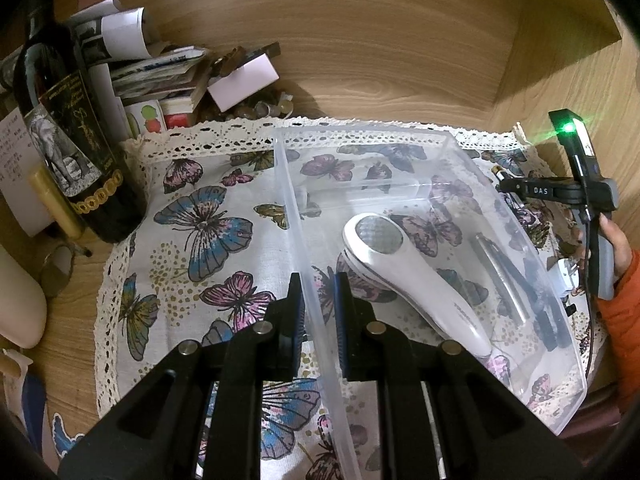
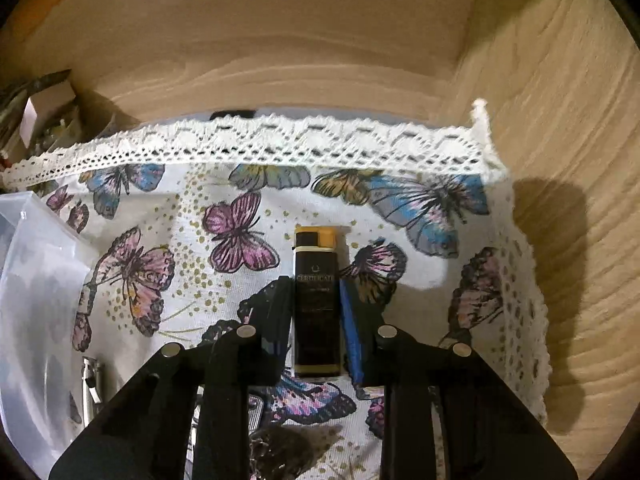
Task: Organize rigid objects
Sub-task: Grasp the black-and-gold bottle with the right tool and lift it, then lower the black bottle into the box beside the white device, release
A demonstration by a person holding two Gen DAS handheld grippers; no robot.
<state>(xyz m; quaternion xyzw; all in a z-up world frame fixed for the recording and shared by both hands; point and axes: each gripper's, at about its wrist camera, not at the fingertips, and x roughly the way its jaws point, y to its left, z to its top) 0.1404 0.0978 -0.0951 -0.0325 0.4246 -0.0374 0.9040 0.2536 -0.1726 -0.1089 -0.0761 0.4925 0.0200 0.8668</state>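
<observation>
A clear plastic bin (image 1: 532, 248) stands on a butterfly-print cloth (image 1: 192, 240). Inside it lie a white handheld device with a round silver head (image 1: 400, 268), a slim silver tool (image 1: 500, 276) and dark items along the right wall. My left gripper (image 1: 318, 312) straddles the bin's left wall, jaws close on either side of it. In the right wrist view my right gripper (image 2: 318, 312) is shut on a black lighter with a yellow cap (image 2: 316, 300), just above the cloth (image 2: 240, 208). The bin's corner (image 2: 36, 264) shows at the left.
A dark wine bottle (image 1: 72, 152), a stack of papers and booklets (image 1: 152, 68) and small clutter stand at the back left. Wooden walls (image 1: 400, 60) enclose the back and right. The right hand-held gripper's body with a green light (image 1: 576, 184) is beside the bin's right wall.
</observation>
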